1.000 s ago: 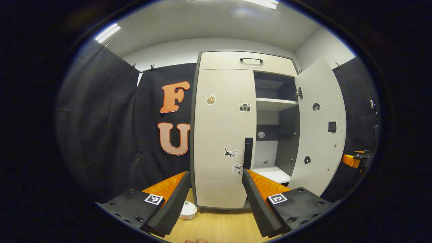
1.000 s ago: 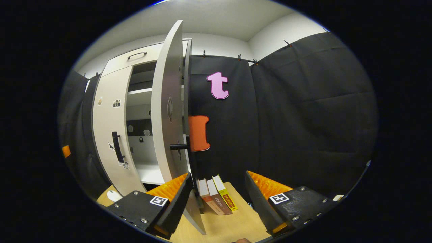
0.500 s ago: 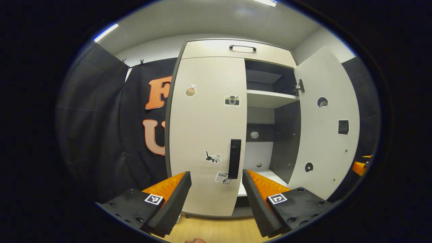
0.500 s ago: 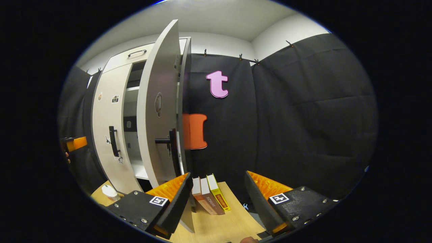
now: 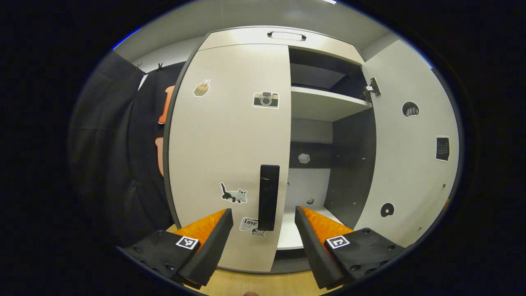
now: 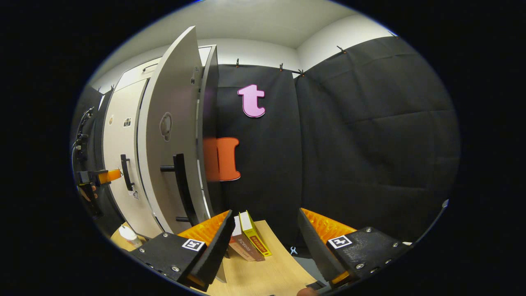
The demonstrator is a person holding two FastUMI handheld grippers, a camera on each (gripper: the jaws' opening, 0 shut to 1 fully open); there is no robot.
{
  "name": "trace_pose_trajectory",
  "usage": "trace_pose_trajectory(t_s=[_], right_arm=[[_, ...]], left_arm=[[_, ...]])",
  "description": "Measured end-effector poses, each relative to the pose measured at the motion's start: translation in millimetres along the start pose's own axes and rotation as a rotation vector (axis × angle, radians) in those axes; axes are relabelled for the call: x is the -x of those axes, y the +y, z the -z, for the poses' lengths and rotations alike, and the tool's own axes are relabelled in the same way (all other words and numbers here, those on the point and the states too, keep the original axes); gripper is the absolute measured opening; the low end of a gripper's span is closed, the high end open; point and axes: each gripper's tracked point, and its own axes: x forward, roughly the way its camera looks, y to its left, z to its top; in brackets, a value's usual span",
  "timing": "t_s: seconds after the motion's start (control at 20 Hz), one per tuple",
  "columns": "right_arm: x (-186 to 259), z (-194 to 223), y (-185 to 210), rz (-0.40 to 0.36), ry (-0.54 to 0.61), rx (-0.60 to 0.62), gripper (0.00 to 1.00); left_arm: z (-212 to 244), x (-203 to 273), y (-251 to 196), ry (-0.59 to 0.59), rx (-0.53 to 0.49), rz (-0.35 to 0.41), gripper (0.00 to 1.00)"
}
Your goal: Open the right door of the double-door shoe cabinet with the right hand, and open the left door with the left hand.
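My left gripper fingers are spread, empty, the left door handle at twelve o'clock; I'd grip that rigid bar mid-length. Right gripper fingers: released.

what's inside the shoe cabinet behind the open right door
Behind the open right door: a white shelf up high, a white bottom board below, no shoes in sight. The closed left door covers the other half.

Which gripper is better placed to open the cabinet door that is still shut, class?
Left. The left gripper is open, its fingers either side of the left door's handle. The right gripper faces the books beside the open right door.
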Motion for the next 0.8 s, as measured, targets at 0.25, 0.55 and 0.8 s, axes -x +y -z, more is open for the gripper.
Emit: trace_pose_trajectory(t_s=[0.25,0.55,0.8], right_arm=[[-1,3,-12,0.025,0.009,-0.003,0.93],[1,8,-14,0.033,0.024,-0.007,0.93],[2,8,-10,0.029,0.026,-0.007,0.93]], left_arm=[[2,-33,0,-0.007,-0.008,-0.013,0.96],[10,-61,0,0.008,-0.015,-0.011,0.96],[13,-68,-5,0.006,0.028,0.033,0.69]])
